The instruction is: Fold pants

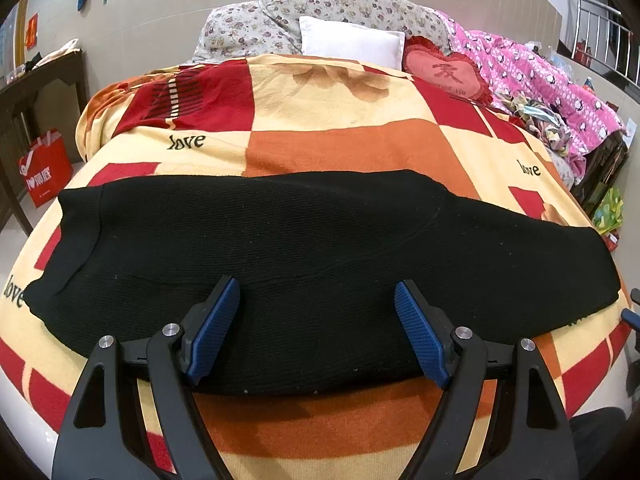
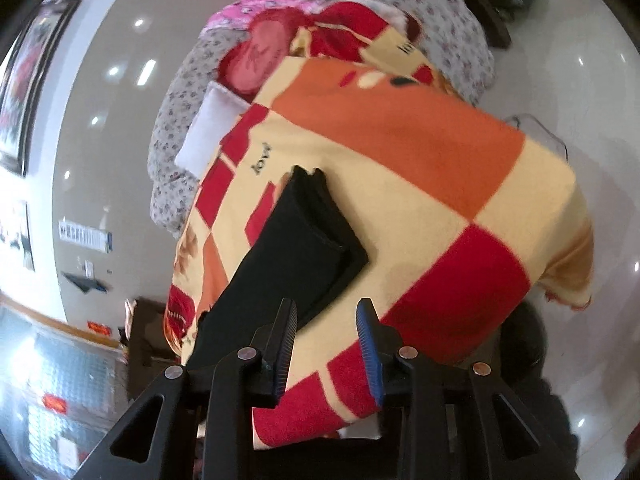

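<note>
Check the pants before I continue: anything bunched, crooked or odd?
Mostly fine: the black pants lie flat across the blanket. In the right wrist view, their layered end edges are slightly offset.

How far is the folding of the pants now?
Done: the black pants lie flat across the blanket, apparently folded lengthwise, with layered cuffs visible in the right wrist view. In hand: nothing; the left claw hovers open over the near edge, and the right claw is open near the cuff end. Left: probably the crosswise folds, since the pants are at full length.
</note>
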